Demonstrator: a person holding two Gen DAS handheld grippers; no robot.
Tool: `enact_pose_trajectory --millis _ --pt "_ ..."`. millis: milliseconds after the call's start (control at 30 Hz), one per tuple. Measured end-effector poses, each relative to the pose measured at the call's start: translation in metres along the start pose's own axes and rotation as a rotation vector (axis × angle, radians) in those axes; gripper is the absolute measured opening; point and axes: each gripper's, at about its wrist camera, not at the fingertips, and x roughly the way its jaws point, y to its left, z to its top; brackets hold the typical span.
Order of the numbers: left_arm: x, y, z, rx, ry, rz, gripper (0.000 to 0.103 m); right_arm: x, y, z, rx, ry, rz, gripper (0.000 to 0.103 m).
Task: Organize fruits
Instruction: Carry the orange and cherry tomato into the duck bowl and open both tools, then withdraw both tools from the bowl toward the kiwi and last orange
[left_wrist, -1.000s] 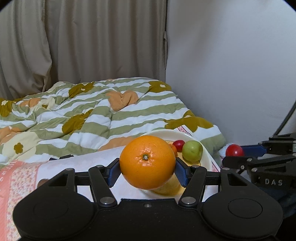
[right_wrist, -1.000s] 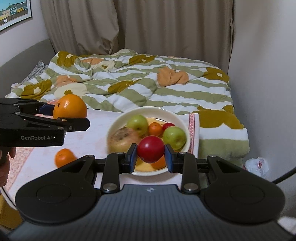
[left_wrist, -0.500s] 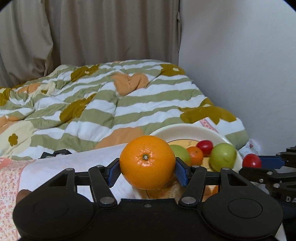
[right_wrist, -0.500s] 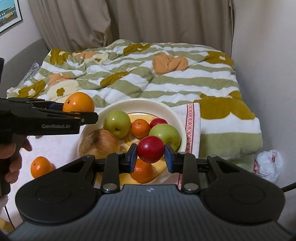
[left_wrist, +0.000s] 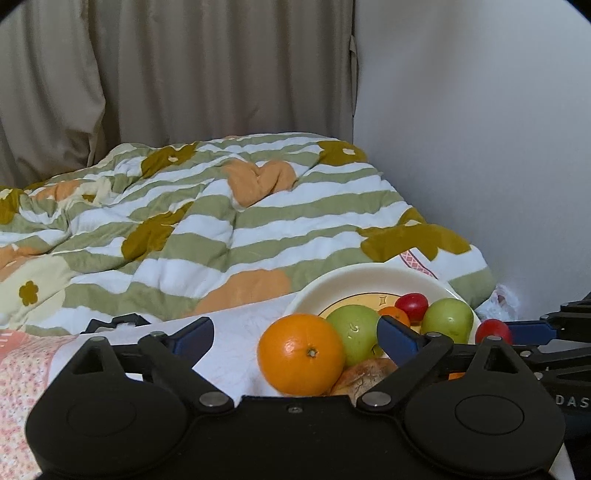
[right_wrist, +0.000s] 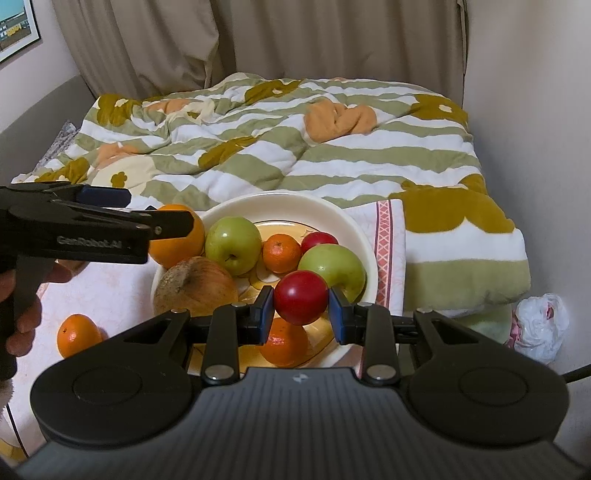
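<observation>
The right gripper (right_wrist: 301, 309) was clamped on a smooth, firm red apple (right_wrist: 301, 297), best held across its widest part, above the bowl (right_wrist: 354, 221), while the left gripper (left_wrist: 295, 334) stood wide open, the heavy orange (left_wrist: 301, 353) loose at the bowl's near rim.

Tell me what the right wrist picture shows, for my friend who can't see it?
The right gripper holds a red apple in its jaws above a cream bowl of green apples, tangerines and a brown fruit. The left gripper, jaws open, hangs by a big orange at the bowl's edge; a striped quilt lies behind.
</observation>
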Motion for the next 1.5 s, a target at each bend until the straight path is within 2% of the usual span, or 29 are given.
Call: enact_pose_trajectory --millis 300,700,767,867,900,933,1200,1500 --pt "-0.029 0.009 -0.003 -0.016 0.002 0.021 0.099 0.005 0.011 0.01 -0.053 -0.004 0.004 0.047" --pt "-0.039 0.019 -0.027 -0.044 0.048 0.043 0.099 0.036 0.019 0.014 -0.072 -0.01 0.022 0.047" --pt "-0.039 0.021 -0.031 -0.049 0.053 0.046 0.099 0.037 0.021 0.014 -0.078 -0.018 0.032 0.053" --pt "-0.043 0.022 -0.036 -0.056 0.056 0.05 0.099 0.032 0.023 0.011 -0.08 -0.052 0.033 0.084" --pt "-0.044 0.022 -0.038 -0.058 0.057 0.052 0.099 0.029 0.023 0.01 -0.079 -0.069 0.03 0.098" --pt "-0.045 0.023 -0.04 -0.059 0.058 0.054 0.099 0.025 0.024 0.009 -0.079 -0.085 0.028 0.103" --pt "-0.061 0.026 -0.048 -0.08 0.047 0.06 0.099 0.012 0.028 0.005 -0.084 -0.091 0.016 0.103" --pt "-0.103 0.027 -0.057 -0.14 -0.017 0.079 0.099 -0.037 0.044 -0.002 -0.093 -0.131 -0.015 0.103"
